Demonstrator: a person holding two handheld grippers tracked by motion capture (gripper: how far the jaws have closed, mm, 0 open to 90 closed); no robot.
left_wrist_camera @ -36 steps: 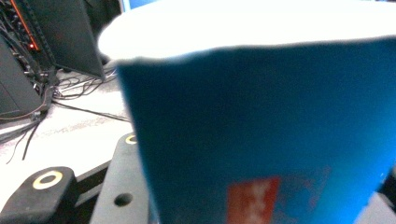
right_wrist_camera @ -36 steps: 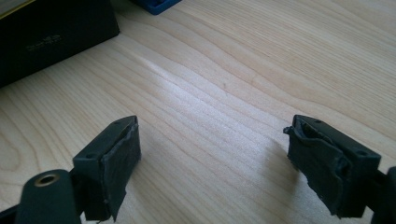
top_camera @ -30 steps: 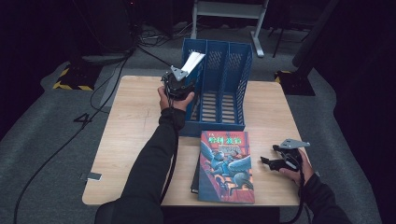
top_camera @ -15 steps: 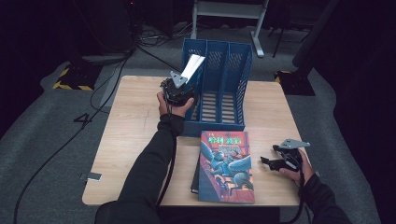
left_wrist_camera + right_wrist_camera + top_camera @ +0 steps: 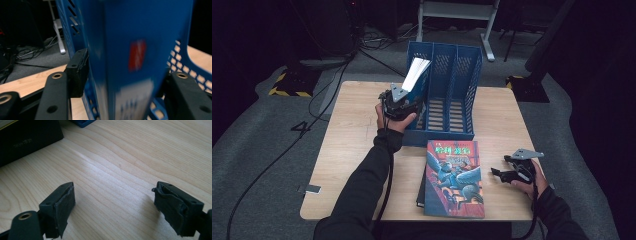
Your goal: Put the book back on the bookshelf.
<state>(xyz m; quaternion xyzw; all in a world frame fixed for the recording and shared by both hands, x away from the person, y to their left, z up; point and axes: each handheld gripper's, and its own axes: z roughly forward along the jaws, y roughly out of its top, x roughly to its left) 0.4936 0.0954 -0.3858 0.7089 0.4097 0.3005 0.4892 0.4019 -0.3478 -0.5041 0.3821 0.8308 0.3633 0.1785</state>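
Your left gripper (image 5: 404,102) is clamped on a blue book (image 5: 130,57), jaws pressed to both covers, holding it upright in what looks like the leftmost slot of the rack (image 5: 462,85), though the close view is blurred. Your right gripper (image 5: 113,207) rests wide open and empty on the table (image 5: 120,165), well apart from the rack, beside the flat book (image 5: 453,177).

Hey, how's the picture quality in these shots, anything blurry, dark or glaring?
High view: the wooden table is lit, the floor around it nearly black. Left gripper view: the blue book held between the jaws is close and badly blurred, its red label smeared. Right gripper view: sharp wood grain, a pale sheen on the table, soft shadows beside the open right gripper.
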